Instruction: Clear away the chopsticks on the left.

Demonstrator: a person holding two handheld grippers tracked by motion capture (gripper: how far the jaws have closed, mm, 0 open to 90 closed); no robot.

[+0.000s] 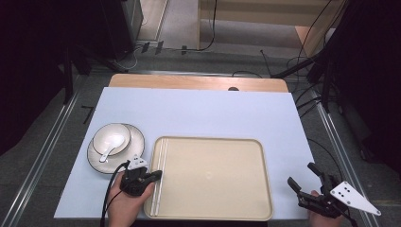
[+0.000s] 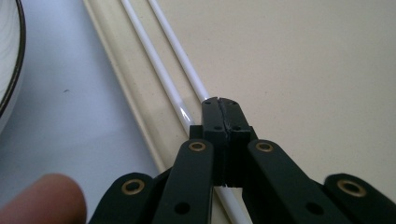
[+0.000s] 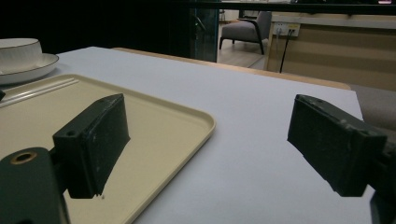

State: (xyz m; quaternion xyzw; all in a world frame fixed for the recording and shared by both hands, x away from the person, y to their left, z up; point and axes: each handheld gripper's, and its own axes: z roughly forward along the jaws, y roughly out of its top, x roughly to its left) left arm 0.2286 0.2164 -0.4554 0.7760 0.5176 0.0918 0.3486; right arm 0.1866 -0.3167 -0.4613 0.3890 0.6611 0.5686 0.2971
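Two white chopsticks lie side by side along the left edge of a beige tray. My left gripper sits over them near the tray's front left, jaws pressed together. In the left gripper view its shut tips cover the right chopstick, while the left chopstick runs on under the jaws. Whether a stick is pinched I cannot tell. My right gripper rests at the table's front right corner, beside the tray. Its jaws are wide apart and hold nothing.
A white black-rimmed plate left of the tray carries a bowl with a white spoon. A pale sheet covers the wooden table. The plate's rim is close to my left gripper.
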